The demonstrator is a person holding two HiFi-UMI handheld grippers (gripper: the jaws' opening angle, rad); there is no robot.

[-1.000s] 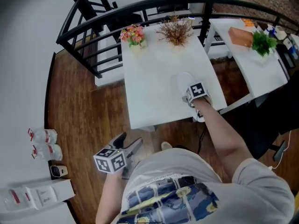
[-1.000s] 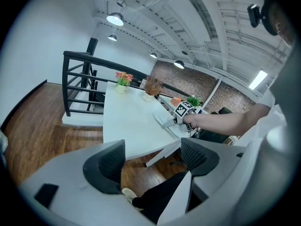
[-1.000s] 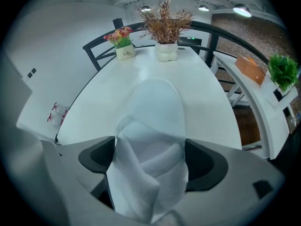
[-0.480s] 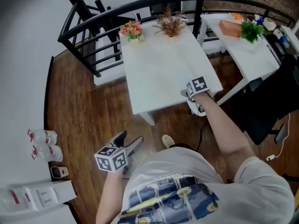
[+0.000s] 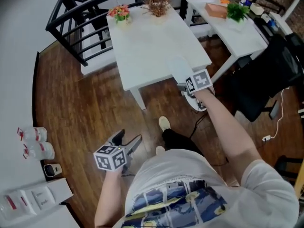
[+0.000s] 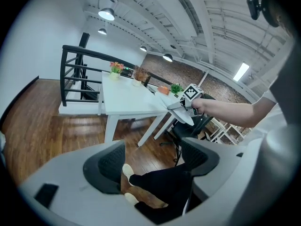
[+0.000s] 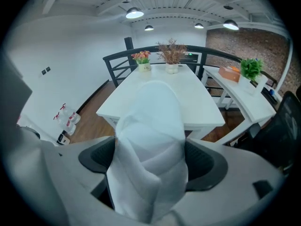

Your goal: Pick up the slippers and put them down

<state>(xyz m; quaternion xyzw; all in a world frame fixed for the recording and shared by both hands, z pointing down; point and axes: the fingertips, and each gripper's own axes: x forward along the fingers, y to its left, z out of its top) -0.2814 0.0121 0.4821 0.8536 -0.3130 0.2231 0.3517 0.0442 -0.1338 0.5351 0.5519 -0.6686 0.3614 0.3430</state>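
I'm holding the left gripper [image 5: 127, 140] at 7 o'clock, jaws spread, nothing between them, probably free for another pick. At 1 o'clock the right gripper [image 5: 188, 88] is pinching a white slipper [image 7: 150, 140], hanging over the table [image 5: 142, 46] edge, likely for carrying and setting down.

Two tools up: left hand-held gripper [image 6: 153, 161], right hand-held gripper [image 5: 187, 87]. One white slipper [image 7: 150, 126] showing. Two white tops: the big counter [image 5: 147, 46] and a side counter [image 5: 240, 34] right of it. On the big counter, two bouquets: pink flowers [image 5: 118, 12], dried sprigs [image 5: 156, 3]. Left of it, two bottles [image 5: 34, 135].
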